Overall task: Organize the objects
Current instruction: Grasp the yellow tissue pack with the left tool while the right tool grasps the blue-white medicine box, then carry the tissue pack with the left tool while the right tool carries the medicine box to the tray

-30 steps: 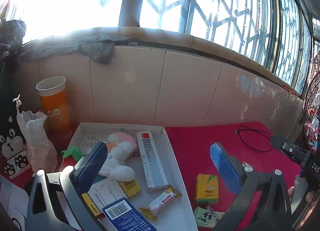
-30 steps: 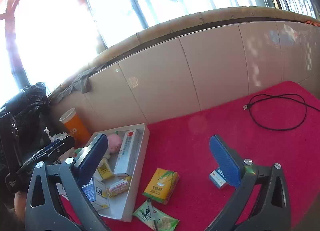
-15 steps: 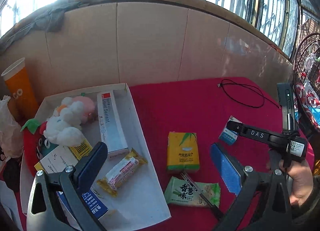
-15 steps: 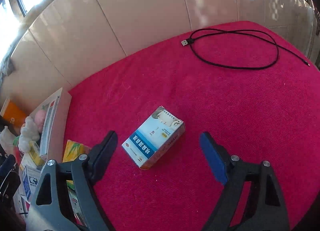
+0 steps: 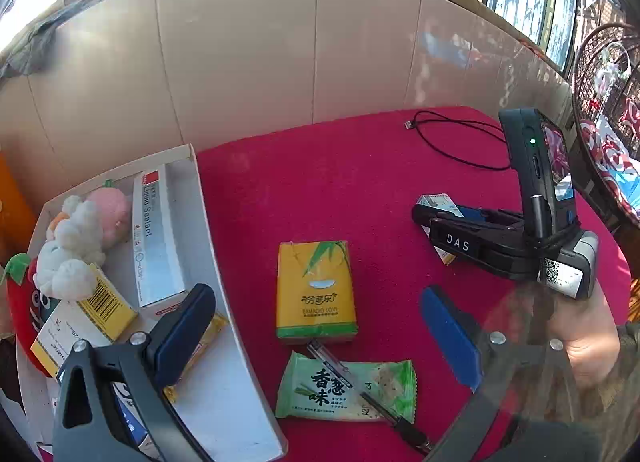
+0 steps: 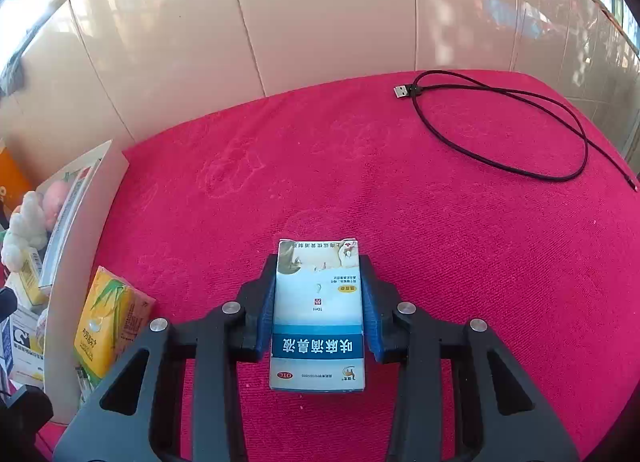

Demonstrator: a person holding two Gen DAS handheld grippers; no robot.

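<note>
Two claws are at work over a red-covered tabletop [image 6: 320, 166]. The right claw [image 6: 319, 304] is clamped on a small blue-and-white medicine box [image 6: 318, 314], its blue pads [image 6: 266, 314] pressed against the box's two long sides, with the box down near the red cloth in the middle of the near part of the tabletop; from the pictures I cannot tell whether it rests on the cloth or is lifted just off it. In the left wrist view that same claw shows at the right, held by a hand [image 5: 584, 338], with the box's end poking out beyond its tips. The left claw [image 5: 316, 336] stands apart, holding nothing, one finger over the white tray [image 5: 236, 382] and the other over the cloth. Between them lie a yellow tissue pack [image 5: 316, 290] and, just nearer, a green snack packet [image 5: 344, 388] with a pen [image 5: 360, 386] lying across it. The tray sits at the left of the tabletop and holds a long sealant box [image 5: 154, 242], a white and pink plush toy [image 5: 80, 238], a yellow box [image 5: 86, 314] and a wrapped snack bar [image 5: 200, 346]. A black USB cable [image 6: 500, 130] loops at the far right, well apart from everything else.
</note>
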